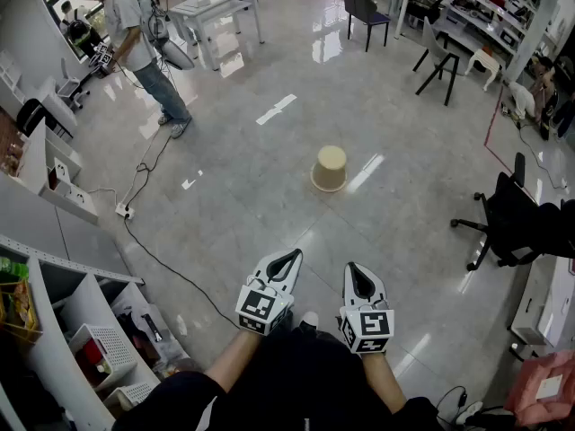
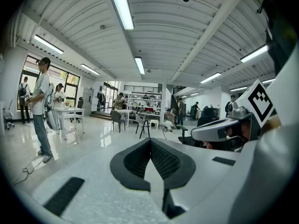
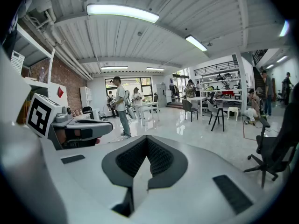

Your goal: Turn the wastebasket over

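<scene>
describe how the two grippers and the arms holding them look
Both the left gripper and right gripper are white tapering shells with black dimpled pads in a dark V-shaped recess. Each carries a cube with black-and-white square markers. The person wears black sleeves.

Wastebasket (image 1: 330, 168): a small round bin, pale tan to cream, plain and unmarked, with smooth sides that taper evenly. It stands straight, not tilted, and inverted: the wider end rests flat on the floor (image 1: 269, 196), while the narrower end faces up and shows as a flat, closed, lighter disc. A slightly darker band marks the wide rim where it meets the tiles. It stands alone in the open middle of the glossy grey floor, touching nothing else. A light streak (image 1: 364, 173) lies on the tiles just to its right. In the head view it appears slightly right of centre, in the upper half.
</scene>
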The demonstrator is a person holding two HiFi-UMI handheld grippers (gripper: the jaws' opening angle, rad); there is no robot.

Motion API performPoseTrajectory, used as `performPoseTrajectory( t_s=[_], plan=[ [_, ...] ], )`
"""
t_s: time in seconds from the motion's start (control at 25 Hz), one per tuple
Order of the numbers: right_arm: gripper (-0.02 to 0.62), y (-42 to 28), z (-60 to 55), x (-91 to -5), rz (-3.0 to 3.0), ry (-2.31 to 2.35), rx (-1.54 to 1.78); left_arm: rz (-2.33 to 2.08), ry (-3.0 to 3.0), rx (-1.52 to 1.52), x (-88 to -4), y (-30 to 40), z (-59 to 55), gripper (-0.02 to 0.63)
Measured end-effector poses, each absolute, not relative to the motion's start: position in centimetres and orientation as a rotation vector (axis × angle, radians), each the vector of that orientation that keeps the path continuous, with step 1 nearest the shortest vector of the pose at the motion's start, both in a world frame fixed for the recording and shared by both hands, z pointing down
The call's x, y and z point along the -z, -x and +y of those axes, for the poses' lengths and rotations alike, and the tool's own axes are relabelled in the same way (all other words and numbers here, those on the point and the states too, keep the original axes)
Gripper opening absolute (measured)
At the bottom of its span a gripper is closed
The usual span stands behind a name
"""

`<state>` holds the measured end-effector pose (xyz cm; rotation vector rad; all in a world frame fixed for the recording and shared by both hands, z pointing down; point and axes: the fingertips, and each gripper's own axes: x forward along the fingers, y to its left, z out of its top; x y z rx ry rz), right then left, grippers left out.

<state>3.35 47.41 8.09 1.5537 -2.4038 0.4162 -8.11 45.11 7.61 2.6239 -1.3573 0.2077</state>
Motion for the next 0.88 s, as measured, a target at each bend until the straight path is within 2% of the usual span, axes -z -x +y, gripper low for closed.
performPoseTrajectory(
  t_s=[0.36, 0.88],
  plan=[
    [0.011, -2.5, 47.5, -6.9, -2.469, -1.554, -0.322, -1.333, -2.638, -0.226, -8.9, 8.2, 45.4, 0.006],
    [0.011, -2.6, 48.7, -7.3, -2.497, -1.514, -0.391, -1.346, -2.619, -0.233, -8.8, 7.6, 46.4, 0.007]
  ],
)
